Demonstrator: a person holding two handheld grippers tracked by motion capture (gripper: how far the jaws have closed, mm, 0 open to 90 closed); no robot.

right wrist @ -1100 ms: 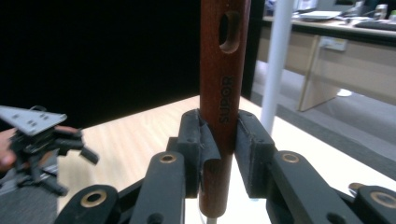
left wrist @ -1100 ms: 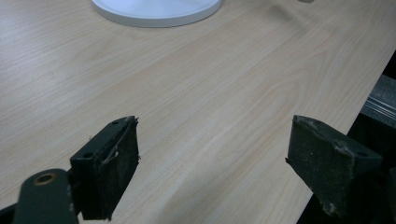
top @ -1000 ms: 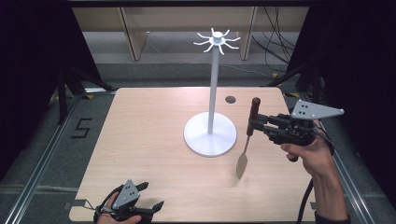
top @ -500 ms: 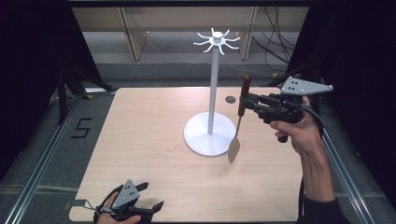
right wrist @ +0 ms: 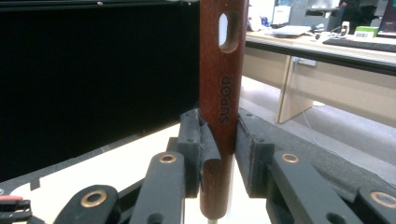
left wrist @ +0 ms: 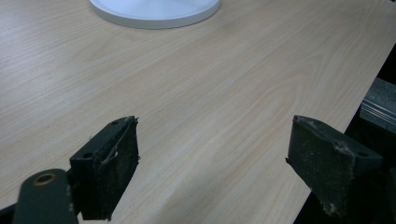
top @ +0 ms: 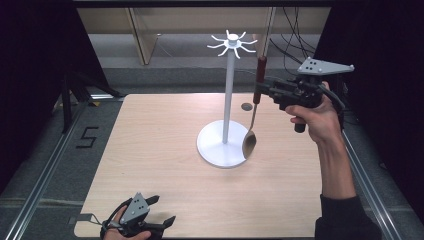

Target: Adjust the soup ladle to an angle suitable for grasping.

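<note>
In the high view, the right gripper [top: 262, 92] is held up over the far right part of the wooden table [top: 150, 150], clamped on the dark red-brown handle of a spoon [top: 252, 127] that hangs nearly upright, bowl down, just beside the pole of the white hanging rack [top: 229, 95]; the bowl sits over the right edge of the rack's round base, and the handle top reaches near the hooks at the rack's crown. The left gripper [top: 160, 220] rests at the near left edge of the table, well apart from the rack. In the left gripper view, its jaws stand wide apart with bare tabletop between them and the rack's base [left wrist: 154, 11] farther off. In the right gripper view, both pads press the spoon handle [right wrist: 223, 93], marked SUPOR, below its hanging slot.
</note>
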